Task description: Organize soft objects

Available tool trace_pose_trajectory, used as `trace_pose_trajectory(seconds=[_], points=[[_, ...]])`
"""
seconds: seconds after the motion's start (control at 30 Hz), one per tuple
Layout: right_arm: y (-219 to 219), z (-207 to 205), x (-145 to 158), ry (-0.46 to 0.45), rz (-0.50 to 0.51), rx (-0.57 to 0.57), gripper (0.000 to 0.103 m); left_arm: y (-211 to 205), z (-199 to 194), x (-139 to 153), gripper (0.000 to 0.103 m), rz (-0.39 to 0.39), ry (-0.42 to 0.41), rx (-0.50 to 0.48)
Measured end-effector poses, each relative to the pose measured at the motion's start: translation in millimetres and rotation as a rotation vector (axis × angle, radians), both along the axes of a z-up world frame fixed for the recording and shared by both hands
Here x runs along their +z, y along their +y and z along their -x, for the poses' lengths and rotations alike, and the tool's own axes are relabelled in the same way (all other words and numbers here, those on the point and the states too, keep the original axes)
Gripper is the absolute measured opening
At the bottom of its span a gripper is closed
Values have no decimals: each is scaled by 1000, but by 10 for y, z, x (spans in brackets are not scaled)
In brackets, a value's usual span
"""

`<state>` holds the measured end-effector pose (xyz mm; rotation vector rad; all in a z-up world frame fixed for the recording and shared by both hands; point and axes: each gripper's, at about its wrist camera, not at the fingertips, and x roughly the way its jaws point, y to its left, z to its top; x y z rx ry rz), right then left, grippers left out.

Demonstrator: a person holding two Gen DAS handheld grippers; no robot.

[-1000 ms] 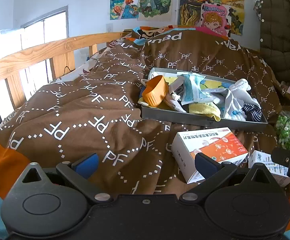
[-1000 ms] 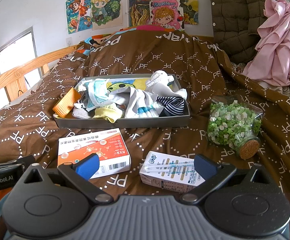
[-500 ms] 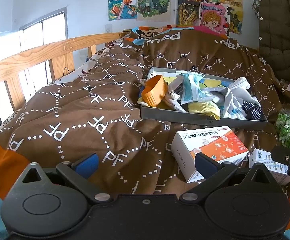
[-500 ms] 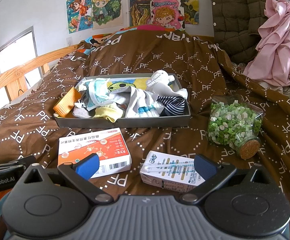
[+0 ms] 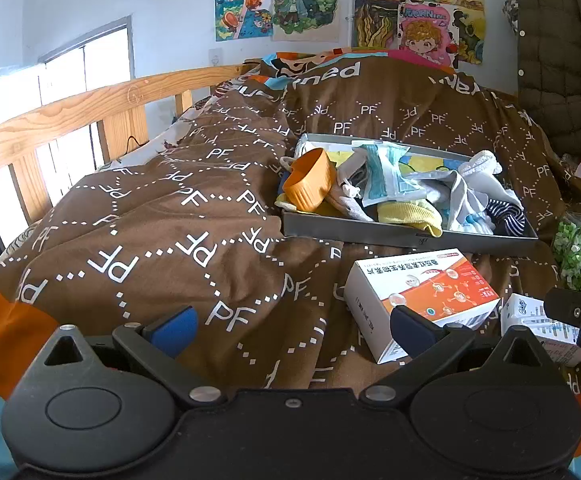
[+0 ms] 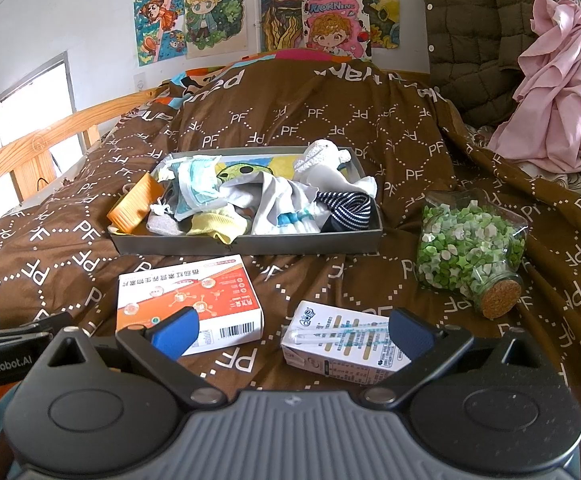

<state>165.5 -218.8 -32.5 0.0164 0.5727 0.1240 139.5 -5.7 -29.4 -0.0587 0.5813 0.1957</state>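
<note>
Both grippers, left (image 5: 292,326) and right (image 6: 294,330), hang low over the near bed w/ fingers spread wide, holding nothing. The soft stuff sits well ahead in the grey tray (image 6: 250,242): masks, yellow sock (image 6: 216,224), striped sock (image 6: 348,208), white cloths, plus an orange cup (image 5: 310,186) at its left end, prob. hard. Best reach past the boxes, pinch one loose fold at a time; the jar (image 6: 470,248) right of the tray holds green bits.

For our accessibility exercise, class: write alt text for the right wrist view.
A grey tray heaped with socks and a face mask sits on a brown quilt. Nearer lie an orange-and-white box, a small carton and a corked jar of green stars, before the open right gripper.
</note>
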Motion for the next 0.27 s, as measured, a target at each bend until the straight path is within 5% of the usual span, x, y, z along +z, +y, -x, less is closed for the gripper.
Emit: trace_pose_trajectory(seconds=[0.27], points=[[1,-2,0,0,-1,0,103,18,2,5,102,-13,1,2]])
